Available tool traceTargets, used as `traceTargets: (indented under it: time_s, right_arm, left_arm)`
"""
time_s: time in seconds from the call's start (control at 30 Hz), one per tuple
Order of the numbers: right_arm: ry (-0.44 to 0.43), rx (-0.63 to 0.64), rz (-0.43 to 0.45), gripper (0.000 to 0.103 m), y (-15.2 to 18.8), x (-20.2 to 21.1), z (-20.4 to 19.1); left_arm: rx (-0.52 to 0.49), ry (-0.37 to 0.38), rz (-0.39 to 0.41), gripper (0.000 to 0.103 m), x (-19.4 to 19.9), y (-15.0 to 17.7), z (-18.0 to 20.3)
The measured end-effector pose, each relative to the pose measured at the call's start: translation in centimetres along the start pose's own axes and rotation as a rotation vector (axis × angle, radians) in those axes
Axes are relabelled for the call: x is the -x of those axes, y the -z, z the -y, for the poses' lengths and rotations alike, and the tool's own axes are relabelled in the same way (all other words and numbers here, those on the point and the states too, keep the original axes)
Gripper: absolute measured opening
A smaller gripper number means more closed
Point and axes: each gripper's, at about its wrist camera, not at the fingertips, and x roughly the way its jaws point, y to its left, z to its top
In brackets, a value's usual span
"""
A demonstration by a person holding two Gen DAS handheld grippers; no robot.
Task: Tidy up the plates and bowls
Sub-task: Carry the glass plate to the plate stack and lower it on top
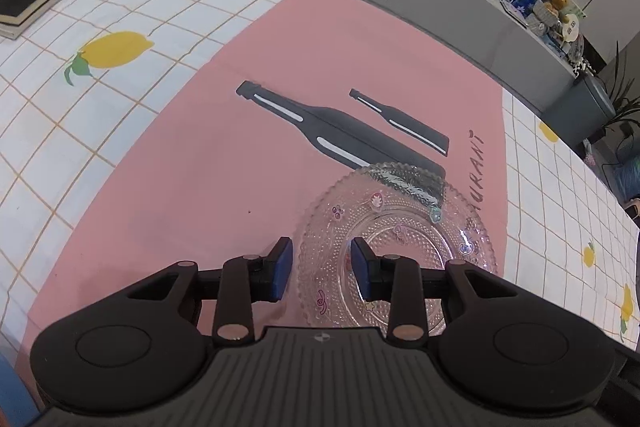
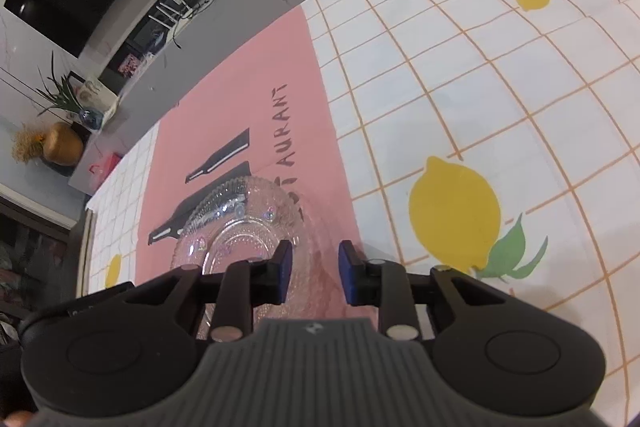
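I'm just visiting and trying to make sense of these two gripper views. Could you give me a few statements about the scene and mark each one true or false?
1. The glass plate lies on a pink mat. True.
2. The left gripper is clamped on the plate's rim. False: its jaws stand apart, with the rim between them but the pads not pressing on it.
3. The mat is printed with dark bottle shapes. True.
4. The right gripper holds a bowl. False: its jaws are open over the plate's edge, with nothing held.
5. The tablecloth shows strawberries. False: it shows lemons on a grid pattern.
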Motion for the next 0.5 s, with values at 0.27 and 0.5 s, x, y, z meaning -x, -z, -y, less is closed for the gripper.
traceTargets:
  time_s: [0.27,0.5]
  right_arm:
    - [-0.033,0.026,-0.004,0.019,0.4,-0.8,-0.6]
    - [-0.013,0.035,0.009,0.007,0.6,-1.1,-0.8]
  left_arm:
    - [-0.047,-0.008,0.03,0.025,-0.1,0.4,0.3]
    - [-0.052,-0.014,0.041,0.022,-0.1,0.3,0.4]
